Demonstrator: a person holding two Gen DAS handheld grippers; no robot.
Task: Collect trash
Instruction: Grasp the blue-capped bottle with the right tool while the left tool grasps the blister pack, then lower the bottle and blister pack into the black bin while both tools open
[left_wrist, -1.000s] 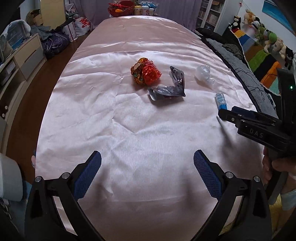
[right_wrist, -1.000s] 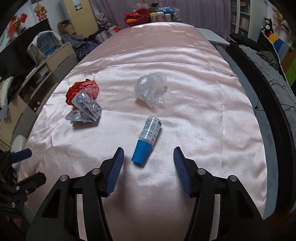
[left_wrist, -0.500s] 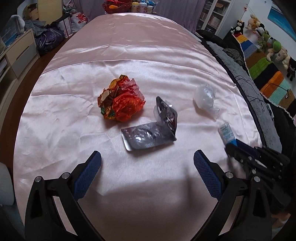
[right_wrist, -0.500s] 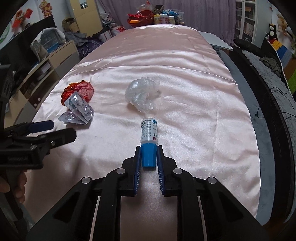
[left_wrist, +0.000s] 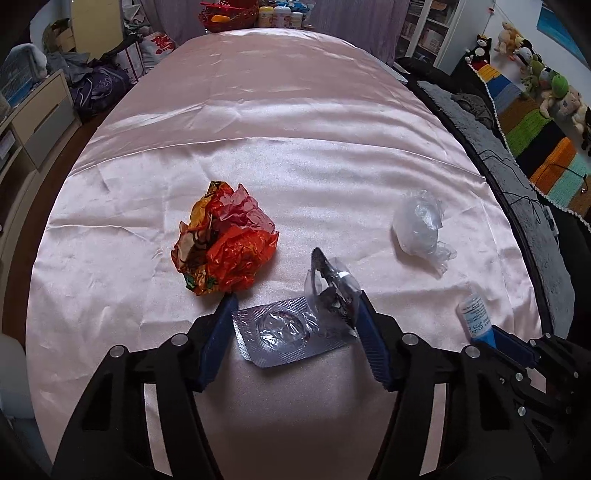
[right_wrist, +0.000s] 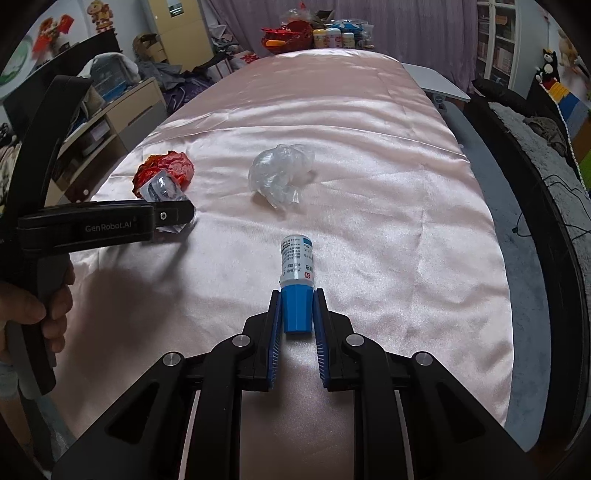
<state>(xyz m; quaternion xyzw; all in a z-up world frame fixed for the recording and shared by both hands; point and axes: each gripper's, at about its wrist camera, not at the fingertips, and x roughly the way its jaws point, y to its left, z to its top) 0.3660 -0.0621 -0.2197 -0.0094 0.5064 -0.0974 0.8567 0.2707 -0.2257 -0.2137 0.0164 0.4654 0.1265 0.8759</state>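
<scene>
Pink satin covers the long table (left_wrist: 295, 122) where two hand-held grippers work among scattered trash. Seen from its own wrist camera, the right gripper (right_wrist: 296, 312) pinches the blue cap of a small white-labelled bottle (right_wrist: 296, 266), whose body points toward 12 o'clock along the cloth. From the left wrist camera the same bottle shows at 4 o'clock, beside the right gripper's black frame.

The left gripper (left_wrist: 293, 325) has just been closing its jaws around a pair of silver blister packs (left_wrist: 291, 332); one pack lies flat on the cloth and the other stands tilted against it. The blue pads sit at either edge of the packs, the right one against the tilted pack; whether the left one presses cannot be told.

A crumpled red-and-orange wrapper (left_wrist: 225, 247) lies just beyond the left pad, at 11 o'clock of the packs. A wad of clear plastic film (left_wrist: 419, 229) rests well apart at 2 o'clock. A hand (right_wrist: 44, 306) grips the left gripper's handle at the left edge of the right wrist view.
</scene>
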